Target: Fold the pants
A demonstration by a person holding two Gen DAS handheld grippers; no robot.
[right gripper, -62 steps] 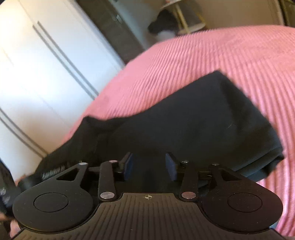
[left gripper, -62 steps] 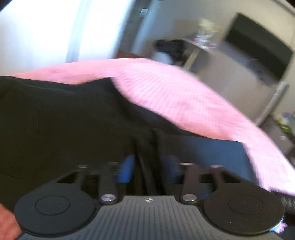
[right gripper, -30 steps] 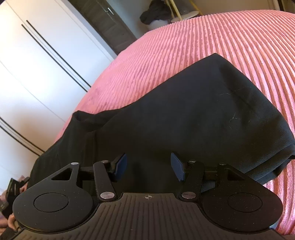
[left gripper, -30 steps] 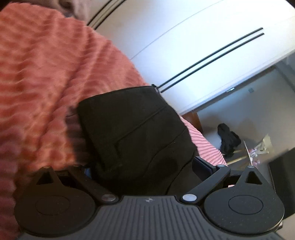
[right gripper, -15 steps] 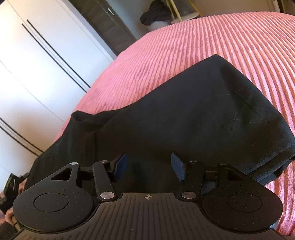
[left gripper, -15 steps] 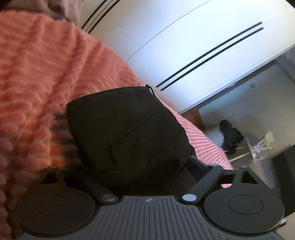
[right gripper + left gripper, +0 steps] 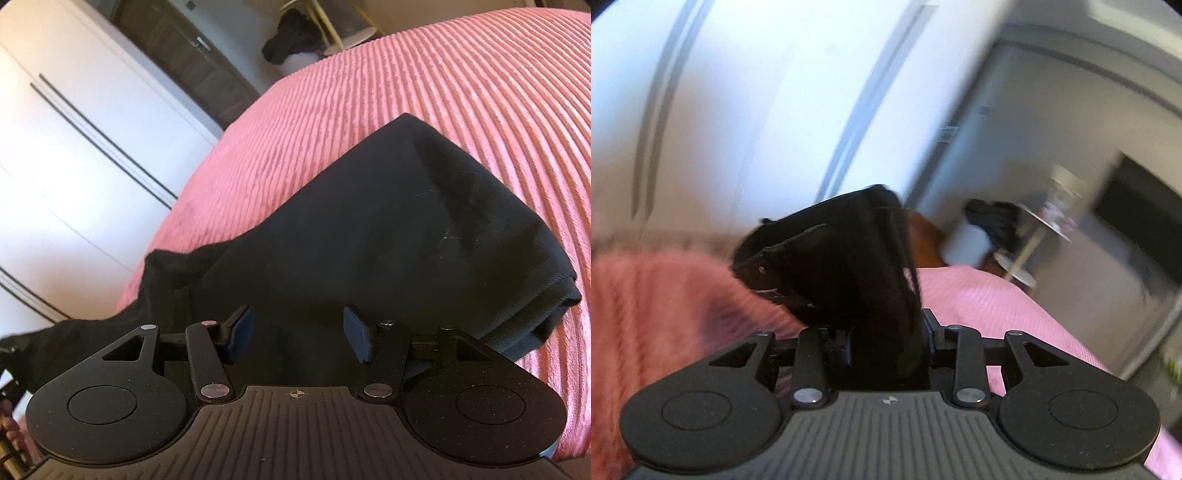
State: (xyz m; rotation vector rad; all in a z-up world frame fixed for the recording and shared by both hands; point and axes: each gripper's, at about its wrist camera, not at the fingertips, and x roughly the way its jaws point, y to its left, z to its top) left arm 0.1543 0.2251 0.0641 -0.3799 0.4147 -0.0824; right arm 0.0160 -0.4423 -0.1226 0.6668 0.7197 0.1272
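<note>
Black pants (image 7: 388,229) lie folded lengthwise across a pink ribbed bedspread (image 7: 443,74). My right gripper (image 7: 299,334) hovers low over their middle, open, its blue pads apart above the cloth. In the left wrist view one end of the pants (image 7: 842,258), with seams and a small button showing, stands up off the bedspread (image 7: 646,314). My left gripper (image 7: 886,347) has this bunched cloth between its jaws, which are closing, and the pads press on it from both sides. The view is motion-blurred.
White wardrobe doors (image 7: 757,110) with dark vertical lines stand beyond the bed's edge. A small round side table (image 7: 1034,229) with a dark garment on it stands on the floor past the bed. A dark screen (image 7: 1137,206) hangs on the far wall.
My left gripper has gone from wide open around the pants' end to closed on it, then rolled and risen, lifting that end off the bedspread. The right gripper has stayed in place.
</note>
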